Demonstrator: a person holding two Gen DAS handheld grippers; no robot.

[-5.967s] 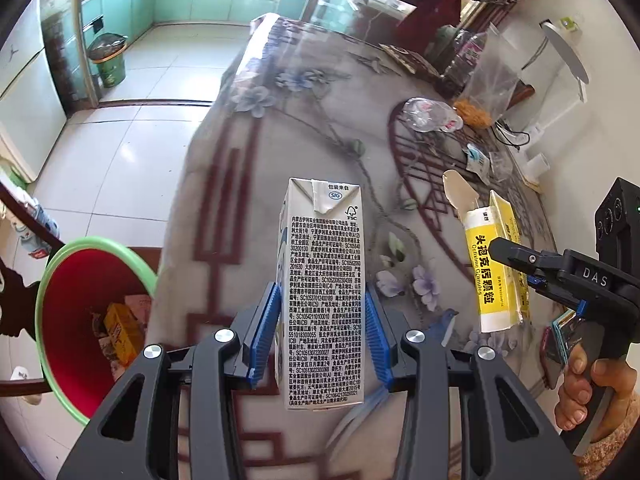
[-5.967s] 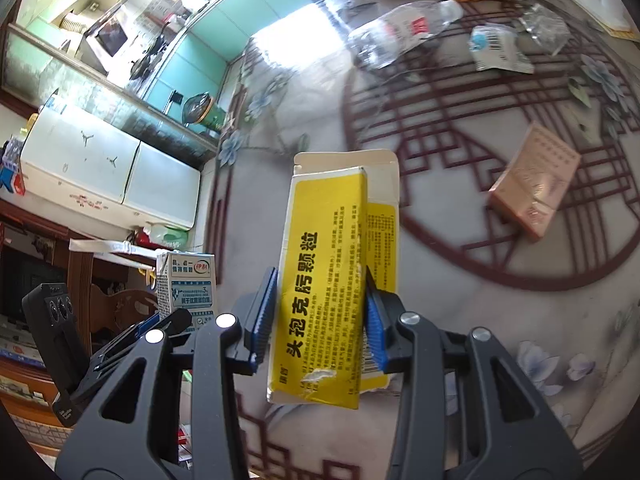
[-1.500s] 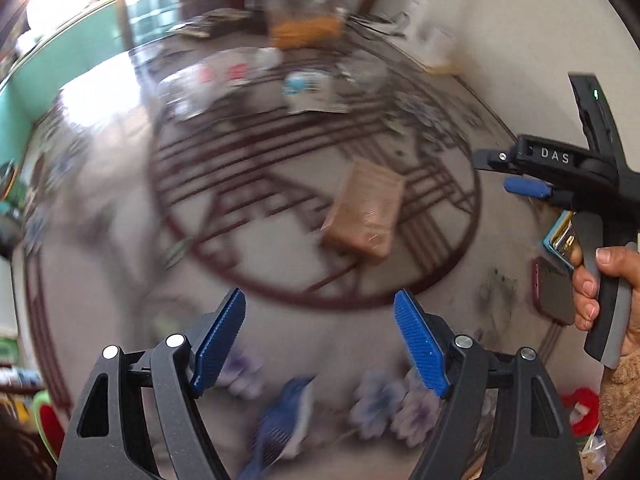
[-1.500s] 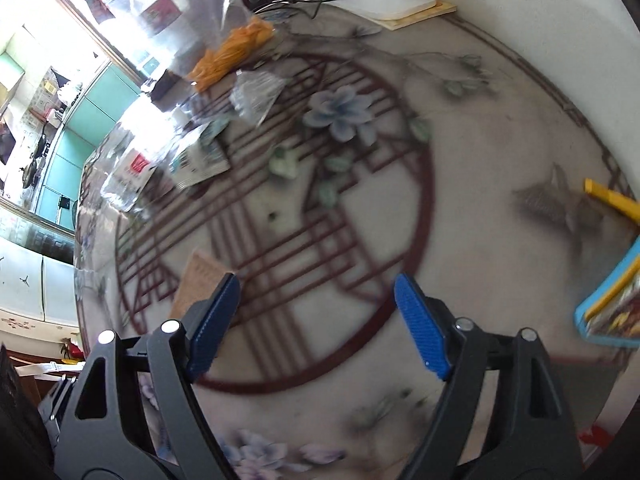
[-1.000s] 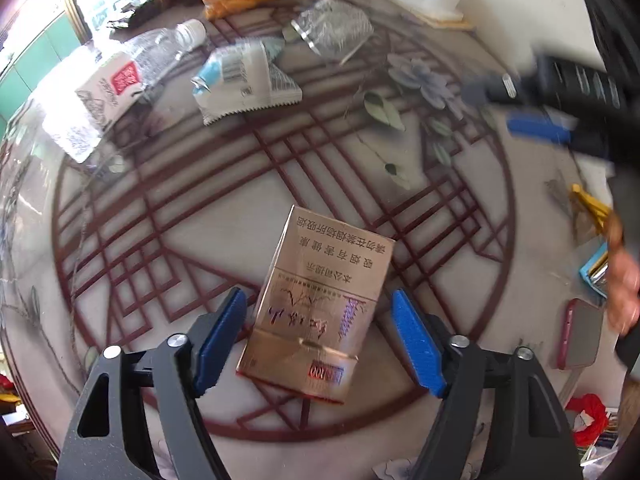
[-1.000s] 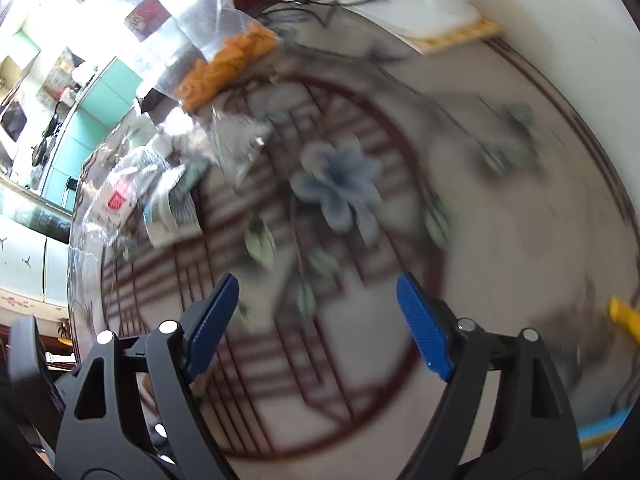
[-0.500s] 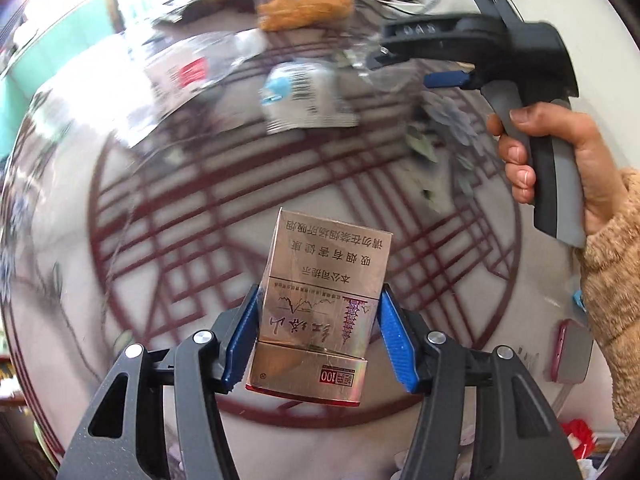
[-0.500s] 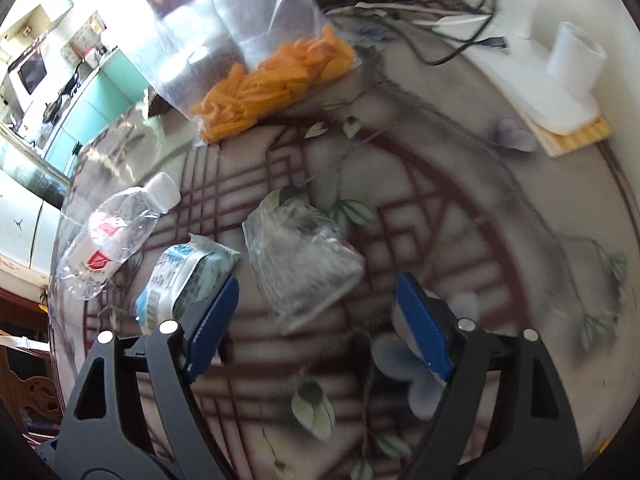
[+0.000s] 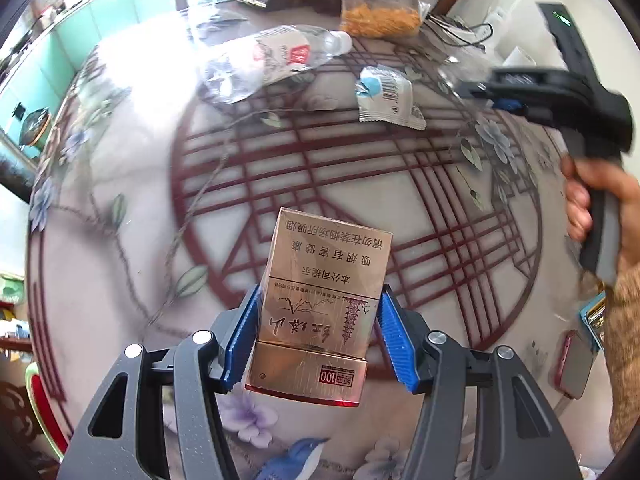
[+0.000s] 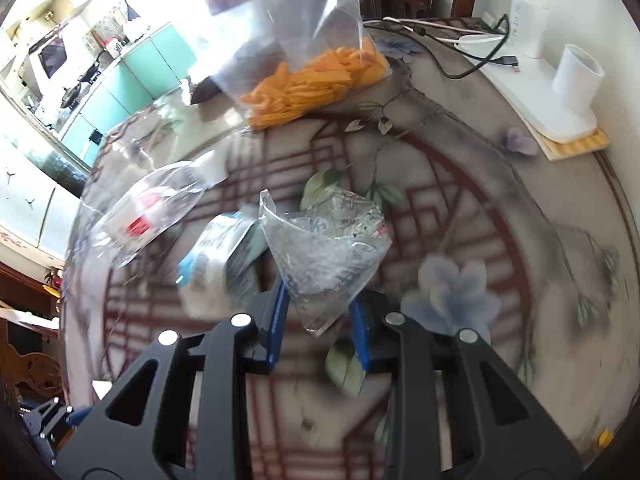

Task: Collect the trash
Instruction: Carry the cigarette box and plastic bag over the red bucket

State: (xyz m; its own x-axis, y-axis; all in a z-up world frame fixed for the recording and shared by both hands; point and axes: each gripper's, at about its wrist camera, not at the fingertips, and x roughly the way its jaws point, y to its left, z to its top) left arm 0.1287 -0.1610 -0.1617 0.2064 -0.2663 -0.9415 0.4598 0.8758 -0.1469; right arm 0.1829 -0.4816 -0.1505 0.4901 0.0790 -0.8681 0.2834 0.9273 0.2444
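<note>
My left gripper (image 9: 316,340) is shut on a gold cigarette pack (image 9: 324,292), held clear above the patterned table (image 9: 120,280). My right gripper (image 10: 318,324) has its jaws closing on the lower tip of a crumpled clear plastic wrapper (image 10: 328,256), and the blue pads touch it on both sides. In the left wrist view the right gripper (image 9: 508,100) is blurred at the far right, held by a hand (image 9: 592,200). A crushed water bottle (image 9: 272,60) and a white-and-blue packet (image 9: 386,96) lie on the table beyond.
A clear bag of orange snacks (image 10: 316,80) stands at the back. White cup (image 10: 576,76) on a white base with cables sits at the far right by the wall. A phone (image 9: 572,364) lies near the right edge. A red bin with a green rim (image 9: 40,408) is below the table's left side.
My left gripper closed on the cigarette pack and lifted it. My right gripper moved over to the clear wrapper and its jaws came together on it.
</note>
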